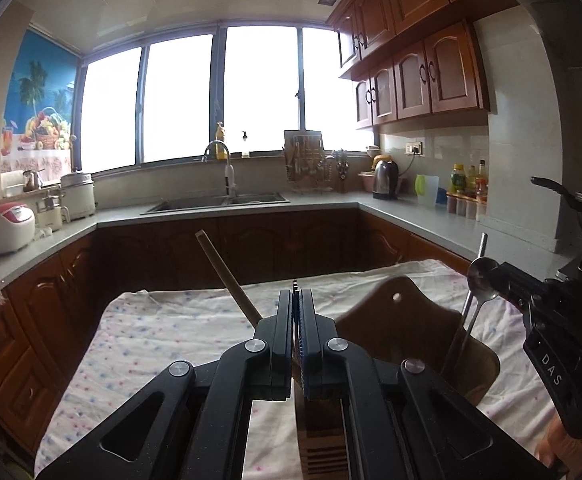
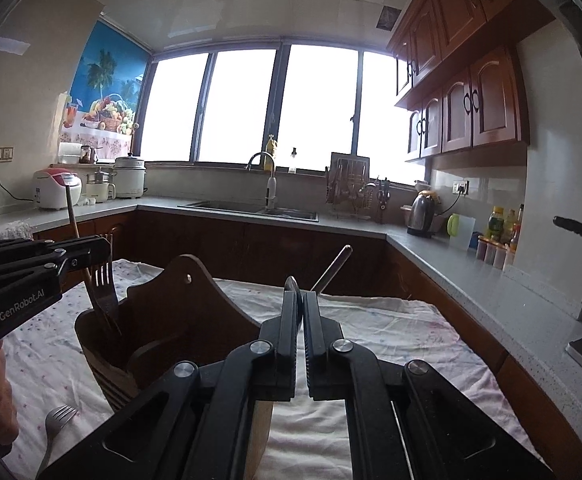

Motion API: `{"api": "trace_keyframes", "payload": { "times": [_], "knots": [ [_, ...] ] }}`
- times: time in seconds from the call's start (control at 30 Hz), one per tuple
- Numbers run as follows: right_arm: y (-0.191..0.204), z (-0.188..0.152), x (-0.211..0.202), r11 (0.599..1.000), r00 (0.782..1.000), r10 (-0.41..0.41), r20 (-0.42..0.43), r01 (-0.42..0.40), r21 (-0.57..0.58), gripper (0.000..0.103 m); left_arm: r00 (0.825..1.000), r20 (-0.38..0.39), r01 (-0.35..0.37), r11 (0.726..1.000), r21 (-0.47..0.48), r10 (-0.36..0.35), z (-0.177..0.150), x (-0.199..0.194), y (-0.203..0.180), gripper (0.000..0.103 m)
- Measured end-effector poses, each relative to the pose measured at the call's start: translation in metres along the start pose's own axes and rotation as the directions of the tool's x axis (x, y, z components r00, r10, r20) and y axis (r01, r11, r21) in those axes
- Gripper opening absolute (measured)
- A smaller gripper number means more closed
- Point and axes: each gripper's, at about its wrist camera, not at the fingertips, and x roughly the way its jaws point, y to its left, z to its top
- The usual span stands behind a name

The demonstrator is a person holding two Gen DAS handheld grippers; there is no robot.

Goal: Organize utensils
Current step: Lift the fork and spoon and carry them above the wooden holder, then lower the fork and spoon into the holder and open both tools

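Right wrist: right hand-held gripper [image 2: 301, 300] clamps spoon [image 2: 292, 285] beside wooden caddy [image 2: 179, 312], fork [image 2: 57, 420] nearby.

The cloth [image 2: 371, 320] is white with small pink and blue dots. The holder [image 2: 179, 320] is dark brown wood. Both grippers are black.

Left gripper [image 1: 295, 300]: jaws closed on wooden-handled utensil [image 1: 227, 276], handle slanting up-left. Wooden utensil holder [image 1: 403, 320]: dark, curved back with hanging hole, on floral cloth [image 1: 151, 332]. Right gripper [image 1: 491, 276] (entering from right): clamped on spoon [image 1: 481, 280], bowl uppermost, stem reaching down into holder. Behind: sink [image 1: 215, 203], kettle [image 1: 385, 179].
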Motion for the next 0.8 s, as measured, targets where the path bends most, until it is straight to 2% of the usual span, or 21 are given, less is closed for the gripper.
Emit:
{"api": "trace_keyframes", "payload": {
  "times": [0.23,0.57,0.8],
  "knots": [
    [-0.012,-0.003,0.008,0.996,0.996,0.056,-0.065,-0.052,0.066,0.002,0.993,-0.070,0.091,0.994,-0.065,-0.096,0.010,0.000,0.032,0.004],
    [-0.017,-0.001,0.013,0.993,0.992,0.079,-0.097,-0.070,0.096,0.003,0.989,-0.106,0.094,0.993,-0.078,-0.102,0.035,0.005,0.046,0.004],
    [-0.023,0.001,0.015,0.986,0.987,0.110,-0.118,-0.093,0.139,0.007,0.987,-0.114,0.102,0.991,-0.082,-0.111,0.037,0.006,0.045,0.006]
  ]
}}
